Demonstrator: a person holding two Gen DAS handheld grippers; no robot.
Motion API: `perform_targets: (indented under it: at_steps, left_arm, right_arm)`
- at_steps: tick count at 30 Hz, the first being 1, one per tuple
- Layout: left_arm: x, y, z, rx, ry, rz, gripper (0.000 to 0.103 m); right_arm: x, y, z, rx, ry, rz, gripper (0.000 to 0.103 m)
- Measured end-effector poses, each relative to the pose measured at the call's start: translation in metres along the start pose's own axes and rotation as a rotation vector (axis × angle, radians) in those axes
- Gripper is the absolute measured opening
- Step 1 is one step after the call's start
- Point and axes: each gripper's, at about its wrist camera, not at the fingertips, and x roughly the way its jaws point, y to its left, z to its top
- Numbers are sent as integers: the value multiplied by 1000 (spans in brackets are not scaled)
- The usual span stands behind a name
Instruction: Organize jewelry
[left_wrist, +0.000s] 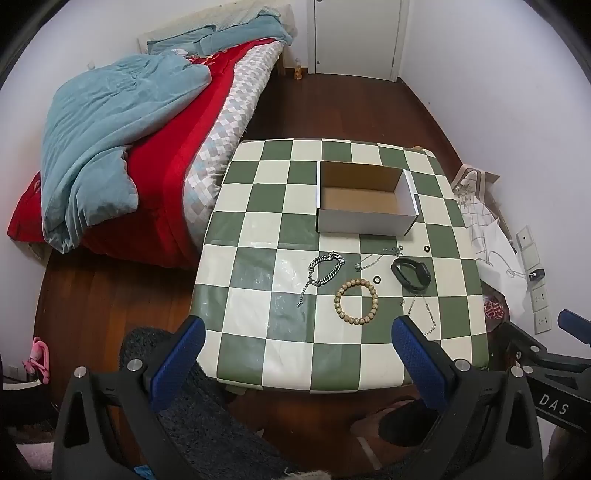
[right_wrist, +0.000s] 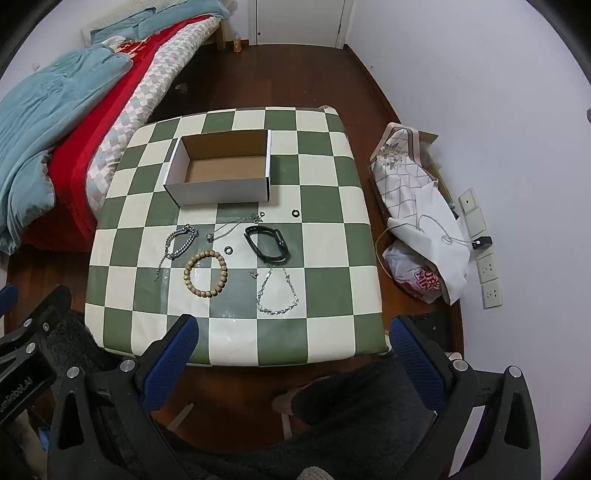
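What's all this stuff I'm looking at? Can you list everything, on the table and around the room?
table: one, green and cream checks, centre
box: one, white outside, brown inside, empty, far side of table
wooden bead bracelet: one, tan, near middle
chunky chain bracelet: one, silver, left of the beads
black band: one, right of the beads
thin chain: one, silver, nearest the right gripper
necklace: one, silver, in front of the box
small rings: two seen, dark
bed: one, red cover, blue blanket, left
door: one, white, far wall
bags: a few, white, floor at right
left gripper: black, blue pads, open, empty
right gripper: same, open, empty
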Motion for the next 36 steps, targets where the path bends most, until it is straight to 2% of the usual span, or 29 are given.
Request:
perform_targets:
  at_steps: [36]
  left_arm:
    - [-11,-7,7,7,-18,-2,103]
  right_arm:
    - [-14,-3,3,3,-18,-4,103]
